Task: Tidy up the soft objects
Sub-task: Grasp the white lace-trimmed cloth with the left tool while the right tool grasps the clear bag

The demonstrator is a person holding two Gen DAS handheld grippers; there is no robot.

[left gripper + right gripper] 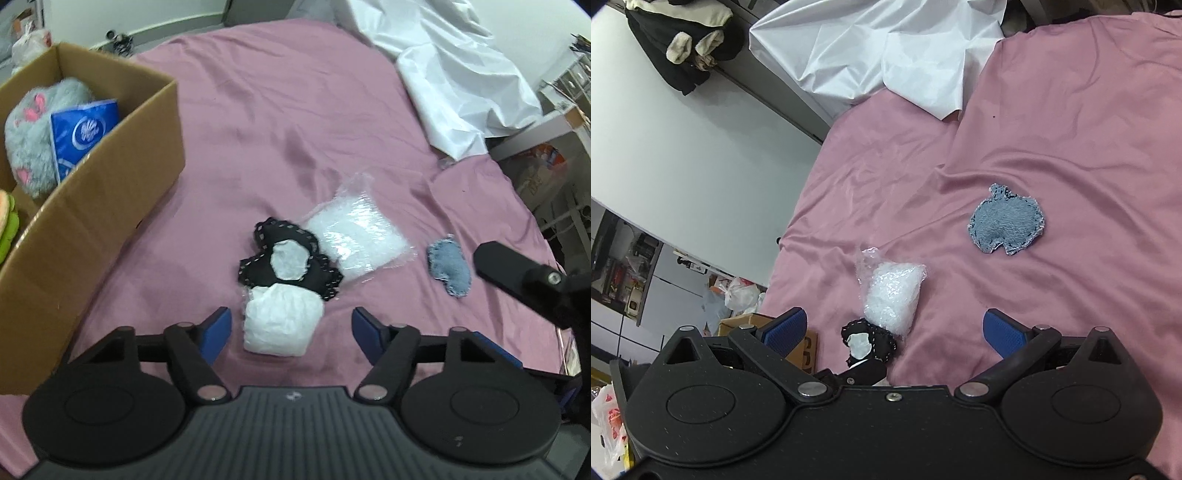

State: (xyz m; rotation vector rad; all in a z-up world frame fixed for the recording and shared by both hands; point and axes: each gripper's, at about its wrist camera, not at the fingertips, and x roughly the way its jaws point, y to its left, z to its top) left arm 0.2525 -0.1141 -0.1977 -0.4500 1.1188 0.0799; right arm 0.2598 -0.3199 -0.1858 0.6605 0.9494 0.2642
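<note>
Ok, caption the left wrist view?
Open left gripper straddles a white pouch on the pink sheet.

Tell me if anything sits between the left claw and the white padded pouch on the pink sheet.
Nothing visible does. The left claw is open, its blue pads either side of the white padded pouch; the black stitched plush lies just beyond.

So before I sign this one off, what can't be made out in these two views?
- Cardboard box, left wrist view: its near end is cut off by the picture edge, and its wall hides the floor inside.
- Green toy, left wrist view: mostly cut off at the edge.
- Black stitched pouch, right wrist view: lower part hidden behind the right gripper.
</note>
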